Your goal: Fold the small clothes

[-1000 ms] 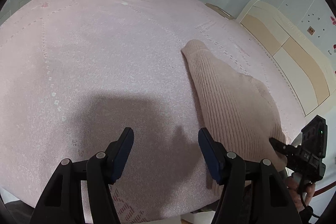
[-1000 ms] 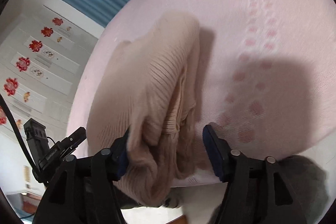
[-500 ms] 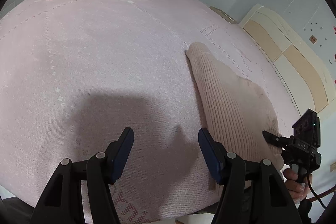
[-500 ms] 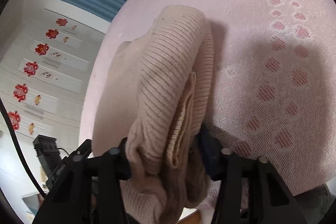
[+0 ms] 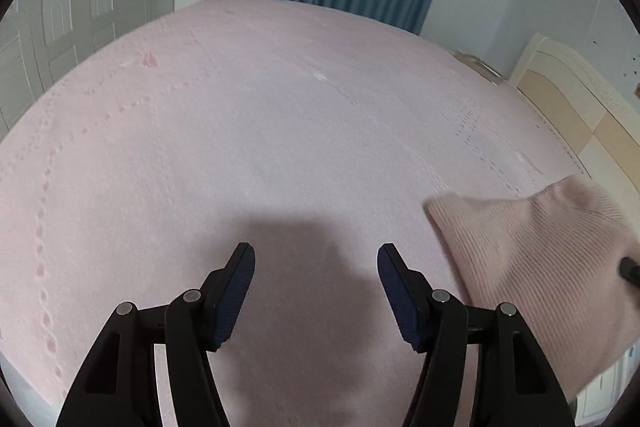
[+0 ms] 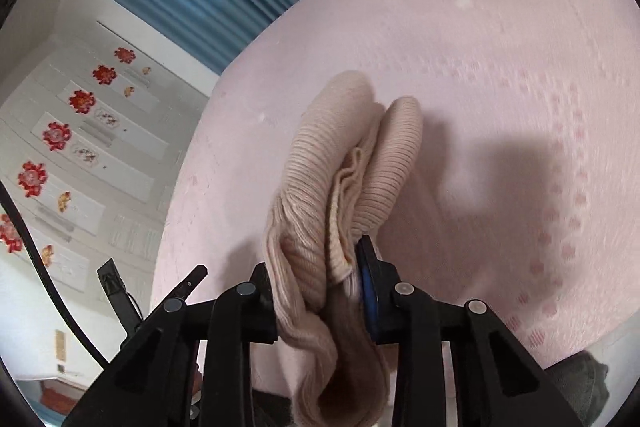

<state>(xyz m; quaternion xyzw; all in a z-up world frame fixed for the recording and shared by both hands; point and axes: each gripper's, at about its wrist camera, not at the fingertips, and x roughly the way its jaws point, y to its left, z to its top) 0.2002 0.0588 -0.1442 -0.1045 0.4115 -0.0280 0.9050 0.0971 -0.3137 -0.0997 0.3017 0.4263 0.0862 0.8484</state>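
Since the earlier frames the right gripper has been closing its jaws on a bunched edge of the ribbed beige garment, and the knit now stands up ahead of its fingers in two rounded folds instead of lying spread on the pink bedspread. Its pads press the cloth from both sides, so it is clamped on the garment; a loose loop of fabric hangs below the jaws toward the camera. Gripping a gathered hem like this seems meant to let the whole piece be carried over in one motion, probably for shaking it out or laying one half over the other.

From the left wrist view, the left gripper has its jaws apart with nothing between them, only bedspread and its own shadow ahead. The garment now sits off to its right and slightly forward, well clear of its fingers and near the frame's edge. That empty, open stance suggests it is waiting to catch a second corner. A dark tip at the far right edge may belong to the other tool, though too little shows to tell.
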